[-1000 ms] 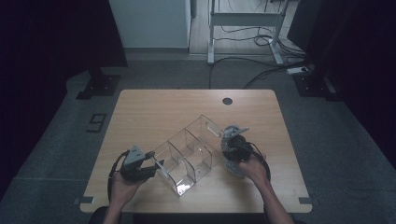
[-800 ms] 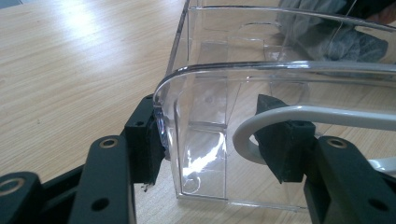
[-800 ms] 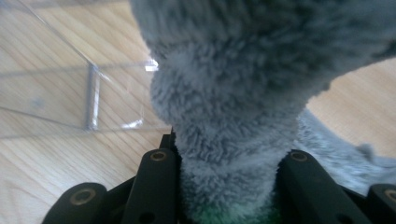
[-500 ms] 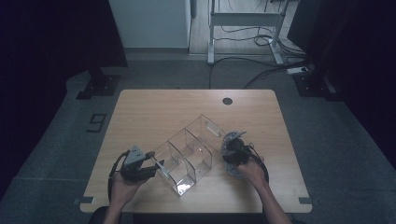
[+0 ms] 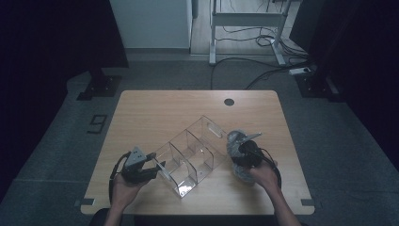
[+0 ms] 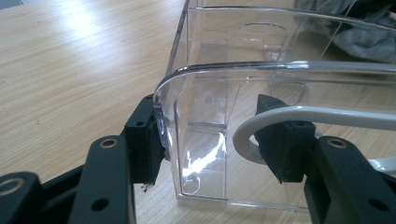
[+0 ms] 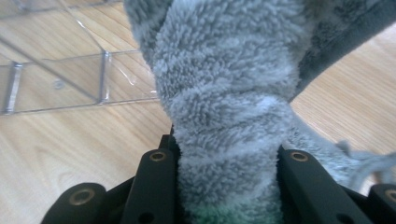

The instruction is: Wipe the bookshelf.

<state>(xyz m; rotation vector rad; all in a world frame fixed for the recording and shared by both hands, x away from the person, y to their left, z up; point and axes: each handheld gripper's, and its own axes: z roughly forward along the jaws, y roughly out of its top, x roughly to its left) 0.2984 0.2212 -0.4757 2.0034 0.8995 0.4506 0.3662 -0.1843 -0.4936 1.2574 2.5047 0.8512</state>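
High view: clear divided organizer point(image 5: 190, 155) diagonal on the counter point(image 5: 155, 110); left hand-held gripper point(image 5: 157, 167) at its near-left end, right hand-held gripper point(image 5: 240, 143) beside its right side.

Left gripper view: clamped on the organizer's corner wall.

Right gripper view: clamped on grey fluffy cloth point(image 7: 224, 116).

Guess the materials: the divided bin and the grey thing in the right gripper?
Divided bin: looks like clear rigid plastic, probably acrylic; see-through walls, glossy glints, rounded moulded rim. Grey thing: soft fabric, likely fleece or microfibre; fuzzy pile, bunches between the right gripper jaws. Tabletop: light wood-grain, possibly laminate.
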